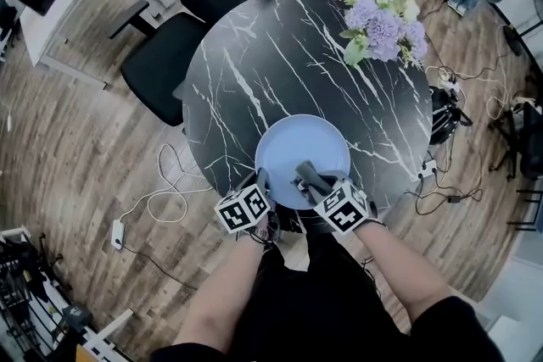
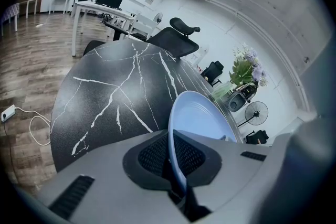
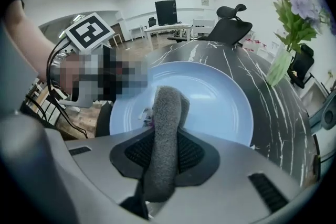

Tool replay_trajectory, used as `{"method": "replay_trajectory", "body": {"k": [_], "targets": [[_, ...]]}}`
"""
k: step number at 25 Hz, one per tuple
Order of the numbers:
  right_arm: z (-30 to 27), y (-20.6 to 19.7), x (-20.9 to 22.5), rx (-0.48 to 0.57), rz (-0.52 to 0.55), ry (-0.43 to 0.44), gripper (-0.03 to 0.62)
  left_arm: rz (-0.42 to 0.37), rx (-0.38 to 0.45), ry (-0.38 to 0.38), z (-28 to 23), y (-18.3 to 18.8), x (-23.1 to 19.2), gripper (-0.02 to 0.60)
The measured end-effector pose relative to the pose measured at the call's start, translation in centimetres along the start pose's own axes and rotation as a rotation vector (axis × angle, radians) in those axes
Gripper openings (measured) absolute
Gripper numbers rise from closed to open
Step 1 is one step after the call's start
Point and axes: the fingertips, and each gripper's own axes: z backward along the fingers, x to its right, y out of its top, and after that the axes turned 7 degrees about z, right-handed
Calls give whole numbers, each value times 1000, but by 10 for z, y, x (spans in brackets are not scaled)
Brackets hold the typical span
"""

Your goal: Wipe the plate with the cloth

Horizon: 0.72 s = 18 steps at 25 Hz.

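The round table (image 1: 254, 80) has wide bare room beyond and to the left. The chair (image 1: 212, 4) stands off its far side, and the flowers (image 1: 382, 17) sit far right, well apart from the work. The plate (image 1: 293, 148) lies at the table's near edge, just in front of the person, so there is little margin on that side.

The left tool (image 1: 261, 182) is clenched on the plate's near rim and steadies it. The right tool (image 1: 307, 175) grips the cloth (image 3: 167, 134), which hangs over the near part of the plate.

This looks like the wiping step, early on. The next move probably calls for pressing the cloth down and sweeping it across the face, with strokes away from the table edge and clear of the left tool.
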Motion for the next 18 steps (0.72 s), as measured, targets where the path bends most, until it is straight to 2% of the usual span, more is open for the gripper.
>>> {"method": "replay_trajectory", "body": {"k": [9, 15, 18], "targets": [[7, -9, 47, -42, 102, -137, 109, -9, -7, -1, 0, -1, 1, 31], [8, -6, 68, -32, 92, -204, 109, -19, -10, -1, 0, -2, 0, 31], [10, -3, 85, -13, 45, -267, 110, -23, -13, 0, 0, -2, 1, 31]]}}
